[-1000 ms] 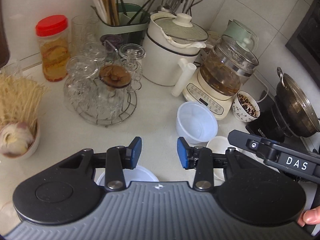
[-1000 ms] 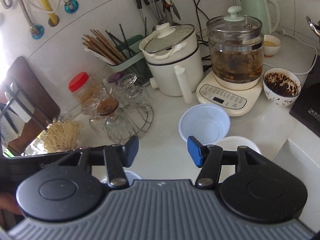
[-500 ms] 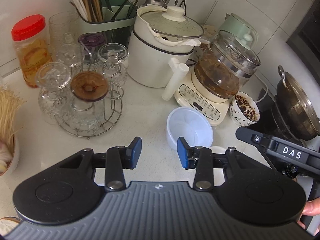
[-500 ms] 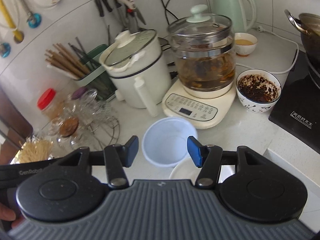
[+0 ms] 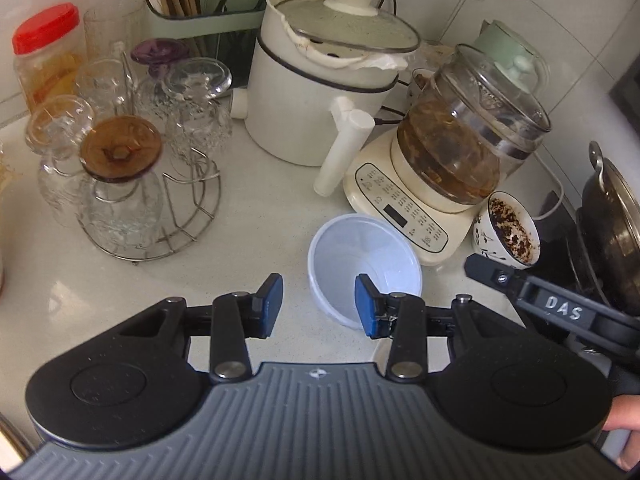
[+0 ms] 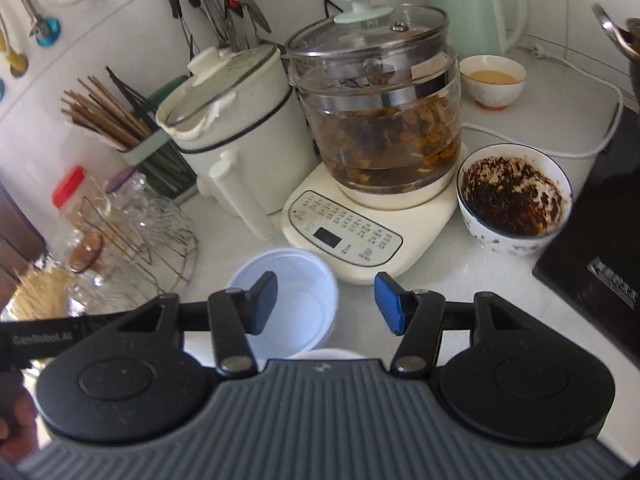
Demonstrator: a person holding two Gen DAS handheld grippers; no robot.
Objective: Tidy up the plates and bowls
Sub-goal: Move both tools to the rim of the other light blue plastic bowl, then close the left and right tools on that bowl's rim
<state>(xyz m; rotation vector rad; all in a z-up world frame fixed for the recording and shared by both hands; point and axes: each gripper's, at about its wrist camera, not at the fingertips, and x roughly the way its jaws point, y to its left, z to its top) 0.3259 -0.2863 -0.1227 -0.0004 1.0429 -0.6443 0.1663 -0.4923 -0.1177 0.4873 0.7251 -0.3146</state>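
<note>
**A:** Right wrist view first: my right gripper (image 6: pixel 326 302) hangs over the plastic bowl (image 6: pixel 290 300), jaws parted with nothing between the pads. The bowl sits on the white counter (image 6: pixel 460 276), just in front of the glass kettle's base (image 6: pixel 344 236), left of the patterned bowl (image 6: pixel 514 200) full of dark dregs.

**B:** And your left?

**A:** The left gripper (image 5: pixel 319 306) is released too, empty, with its right pad in front of the bowl's rim.

**B:** So how far along are we?

**A:** Barely begun, I'd say. Nothing is stacked or held; a white plate (image 6: pixel 334 354) peeks out just near of the bowl, mostly hidden. The far small bowl (image 6: pixel 492 80) also waits.

**B:** What's the bowl like?

**A:** Translucent bluish-white, upright, empty, thin-walled. Probably light and slippery.
</note>
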